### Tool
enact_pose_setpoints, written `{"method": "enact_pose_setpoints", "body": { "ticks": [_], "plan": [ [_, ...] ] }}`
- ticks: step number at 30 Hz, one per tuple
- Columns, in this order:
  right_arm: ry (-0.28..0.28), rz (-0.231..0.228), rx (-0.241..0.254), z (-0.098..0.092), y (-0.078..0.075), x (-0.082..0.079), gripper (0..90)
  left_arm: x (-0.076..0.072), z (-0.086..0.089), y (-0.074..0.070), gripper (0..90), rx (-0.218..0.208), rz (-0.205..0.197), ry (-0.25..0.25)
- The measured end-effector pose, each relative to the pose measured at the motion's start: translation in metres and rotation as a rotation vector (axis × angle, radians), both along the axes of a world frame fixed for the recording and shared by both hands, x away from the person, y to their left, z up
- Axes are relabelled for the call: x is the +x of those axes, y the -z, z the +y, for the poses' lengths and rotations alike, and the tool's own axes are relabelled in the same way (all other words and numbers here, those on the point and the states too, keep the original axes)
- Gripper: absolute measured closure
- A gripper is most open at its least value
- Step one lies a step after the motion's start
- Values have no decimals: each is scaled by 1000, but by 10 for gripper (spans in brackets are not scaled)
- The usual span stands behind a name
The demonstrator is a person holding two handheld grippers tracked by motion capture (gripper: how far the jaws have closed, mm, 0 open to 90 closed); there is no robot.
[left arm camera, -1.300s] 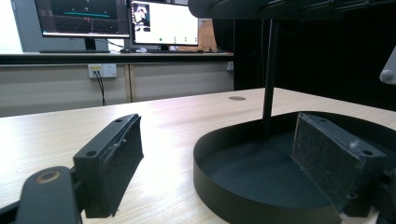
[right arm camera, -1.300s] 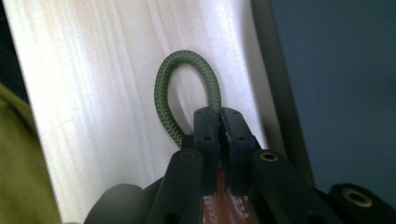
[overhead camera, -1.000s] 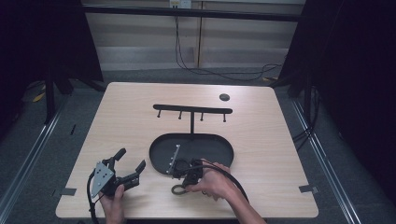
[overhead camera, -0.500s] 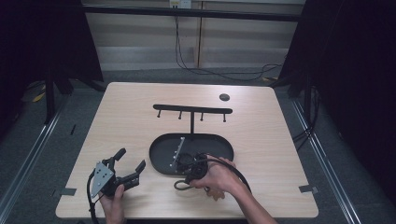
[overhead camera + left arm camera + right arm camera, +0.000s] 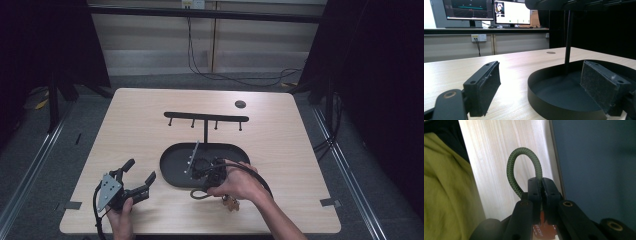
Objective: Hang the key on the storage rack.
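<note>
Two grippers: your right gripper [image 5: 541,185] has its fingers clenched on a green braided cord loop [image 5: 520,166] beside the black oval tray [image 5: 172,172]. Your left gripper [image 5: 139,176] rests on the surface [image 5: 135,130], fingers released, nothing between them.

The right claw [image 5: 202,187], clamped on a green cord loop [image 5: 524,170], has risen from the near rim of the black tray [image 5: 170,172]. The right hand [image 5: 240,185] has shifted toward the table's [image 5: 140,130] near edge. The loop, previously low beside the tray, now hangs off the table surface, with a small tag [image 5: 231,202] dangling beneath.
</note>
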State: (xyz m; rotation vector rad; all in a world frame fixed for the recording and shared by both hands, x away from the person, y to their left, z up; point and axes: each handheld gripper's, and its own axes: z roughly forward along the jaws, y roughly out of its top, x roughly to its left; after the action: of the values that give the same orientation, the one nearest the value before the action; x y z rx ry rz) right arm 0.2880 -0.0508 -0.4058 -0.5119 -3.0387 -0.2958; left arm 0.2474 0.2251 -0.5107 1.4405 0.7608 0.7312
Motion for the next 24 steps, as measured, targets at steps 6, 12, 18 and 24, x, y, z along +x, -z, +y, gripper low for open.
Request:
{"method": "enact_pose_setpoints", "body": {
  "ticks": [6, 12, 18, 24],
  "plan": [
    [0, -12, -28, -4, -17, 0, 857, 0, 0, 0, 159, 0, 0, -2],
    [13, -2, -58, -12, -30, 4, 857, 1, 0, 0, 159, -1, 0, -3],
    [-9, -5, -93, -12, -44, 5, 857, 1, 0, 0, 159, 1, 1, -3],
    [-13, -29, -83, -13, -62, 10, 857, 1, 0, 0, 159, 2, 1, -2]
  ]
}}
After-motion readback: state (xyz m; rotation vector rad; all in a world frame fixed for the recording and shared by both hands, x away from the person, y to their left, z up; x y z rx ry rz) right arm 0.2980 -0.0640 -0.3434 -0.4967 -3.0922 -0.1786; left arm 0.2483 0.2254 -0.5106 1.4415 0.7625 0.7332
